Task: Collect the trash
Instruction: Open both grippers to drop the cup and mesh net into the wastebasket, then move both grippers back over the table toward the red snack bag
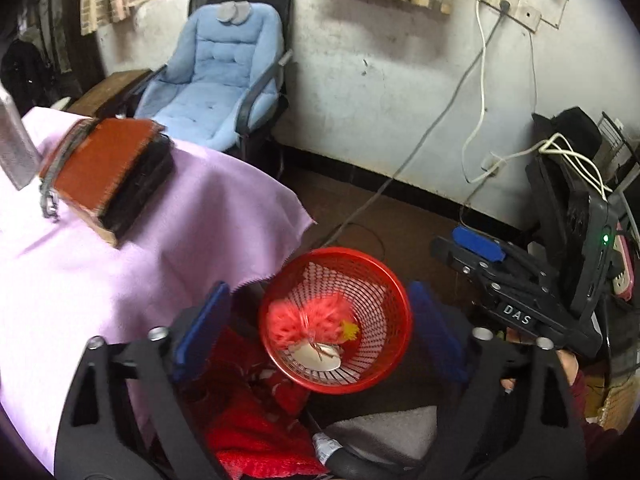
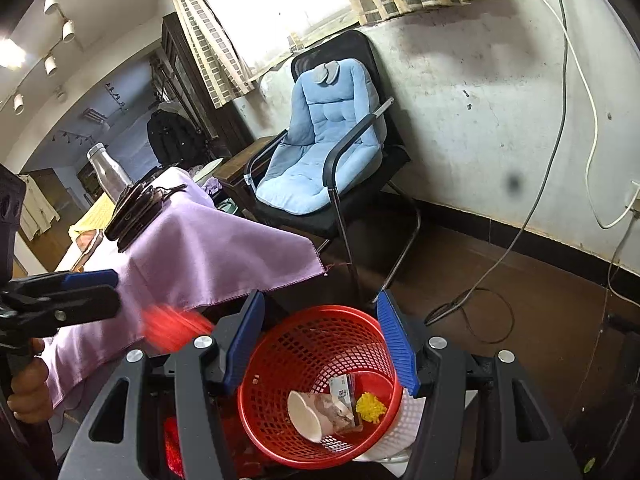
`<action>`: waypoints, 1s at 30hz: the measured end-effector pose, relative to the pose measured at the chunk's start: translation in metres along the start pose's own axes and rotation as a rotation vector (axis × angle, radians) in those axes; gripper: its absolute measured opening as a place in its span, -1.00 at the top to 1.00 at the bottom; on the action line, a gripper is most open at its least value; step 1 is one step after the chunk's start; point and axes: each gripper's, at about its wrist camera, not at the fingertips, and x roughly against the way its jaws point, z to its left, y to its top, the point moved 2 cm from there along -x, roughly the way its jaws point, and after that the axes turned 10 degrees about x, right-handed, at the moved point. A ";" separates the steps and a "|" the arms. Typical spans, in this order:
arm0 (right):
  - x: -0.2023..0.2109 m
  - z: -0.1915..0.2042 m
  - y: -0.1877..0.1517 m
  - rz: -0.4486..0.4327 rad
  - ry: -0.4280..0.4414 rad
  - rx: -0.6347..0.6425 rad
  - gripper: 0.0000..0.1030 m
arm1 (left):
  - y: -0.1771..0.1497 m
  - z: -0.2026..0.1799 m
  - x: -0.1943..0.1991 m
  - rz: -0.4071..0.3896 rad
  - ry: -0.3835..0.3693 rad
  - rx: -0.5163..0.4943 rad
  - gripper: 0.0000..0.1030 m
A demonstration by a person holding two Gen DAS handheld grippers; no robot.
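A red mesh waste basket (image 1: 396, 312) (image 2: 280, 432) stands on the floor beside the table. A blurred red-pink fluffy piece of trash (image 1: 308, 322) (image 2: 172, 326) is in mid-air over the basket's rim. In the basket lie a crushed white paper cup (image 2: 308, 412), a small wrapper (image 2: 342, 390) and a yellow scrap (image 2: 370, 408). My left gripper (image 1: 320, 332) is open and empty above the basket; it also shows in the right wrist view (image 2: 90, 286). My right gripper (image 2: 320, 344) is open, with its fingers on either side of the basket, and shows in the left wrist view (image 1: 476, 246).
The table with a purple cloth (image 1: 168, 236) (image 2: 200, 248) carries a stack of brown books (image 1: 108, 172) and a steel bottle (image 2: 108, 168). A black chair with a blue cushion (image 1: 220, 76) (image 2: 324, 136) stands by the wall. Cables (image 2: 472, 304) lie on the floor.
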 end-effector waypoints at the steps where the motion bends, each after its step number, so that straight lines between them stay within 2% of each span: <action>1: 0.001 0.000 0.001 -0.003 0.002 -0.002 -0.13 | 0.000 0.002 0.003 -0.009 0.007 0.003 -0.76; 9: 0.008 0.013 0.006 -0.018 0.018 0.019 -0.14 | -0.001 0.031 0.031 -0.059 0.055 0.073 -0.76; 17: 0.016 0.056 0.021 -0.032 0.064 0.101 -0.14 | -0.017 0.085 0.077 -0.144 0.123 0.180 -0.77; 24: 0.020 0.123 0.037 -0.040 0.146 0.213 -0.15 | -0.044 0.152 0.135 -0.245 0.170 0.333 -0.81; 30: 0.020 0.200 0.046 -0.030 0.234 0.324 -0.24 | -0.082 0.216 0.187 -0.337 0.214 0.482 -0.84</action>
